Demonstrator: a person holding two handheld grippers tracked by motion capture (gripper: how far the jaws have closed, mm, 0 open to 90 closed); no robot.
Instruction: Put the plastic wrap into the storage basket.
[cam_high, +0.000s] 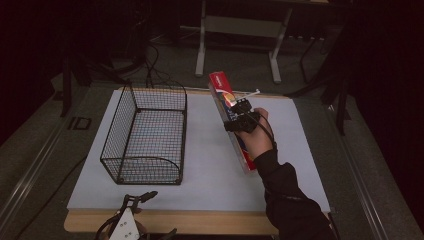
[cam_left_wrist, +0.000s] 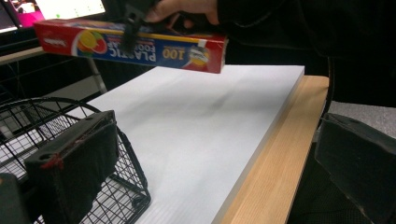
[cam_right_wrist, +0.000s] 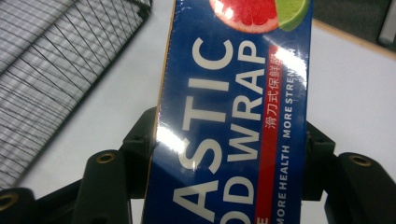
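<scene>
A long red and blue plastic wrap box is held up off the white board, right of centre, and my right gripper is shut on its middle. In the right gripper view the box runs up between the two jaws, which press on its sides, around my right gripper. The left gripper view shows the same box held level in the air. My left gripper hovers at the table's front left edge, open and holding nothing. A black wire basket stands empty on the left.
The basket is close to my left jaw and lies at the left in the right gripper view. A wooden table edge borders the board. Behind the table stand a desk frame and floor cables.
</scene>
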